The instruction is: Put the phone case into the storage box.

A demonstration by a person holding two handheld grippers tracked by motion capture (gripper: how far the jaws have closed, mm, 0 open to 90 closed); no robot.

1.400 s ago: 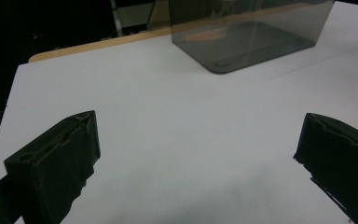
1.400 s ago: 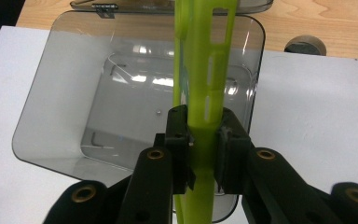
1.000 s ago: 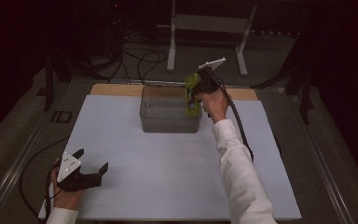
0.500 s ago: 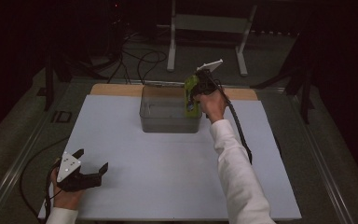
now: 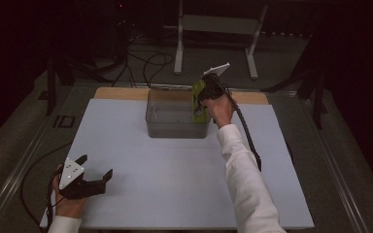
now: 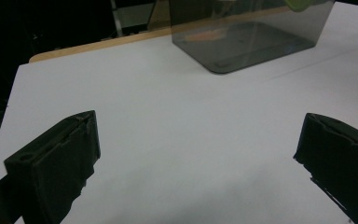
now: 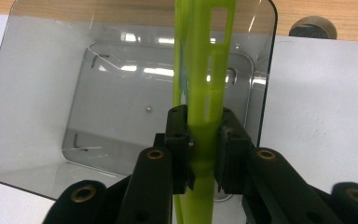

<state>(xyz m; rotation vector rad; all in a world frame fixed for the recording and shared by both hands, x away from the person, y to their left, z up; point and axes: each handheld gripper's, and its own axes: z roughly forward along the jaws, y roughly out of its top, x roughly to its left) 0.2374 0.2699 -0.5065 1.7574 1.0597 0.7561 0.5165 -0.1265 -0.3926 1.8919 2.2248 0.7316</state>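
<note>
Right gripper (image 7: 200,154): its jaws are clamped on a lime-green slotted plastic piece (image 7: 205,60), gripping its narrow lower part from both sides.
Green piece: stands upright between the jaws, hanging over the open top of the clear bin (image 7: 42,93), near the bin's right wall.
High view: the right gripper (image 5: 206,94) is held above the right end of the bin (image 5: 175,121), the green piece (image 5: 198,99) beside that end.
Bin: clear, smoky plastic, standing at the far middle of the white table (image 5: 175,184).
Left gripper (image 5: 94,178): rests at the near left corner of the table, jaws wide apart with nothing between them, well apart from the bin.
Left gripper view: bare table between the jaws, the bin (image 6: 247,42) farther off.
</note>
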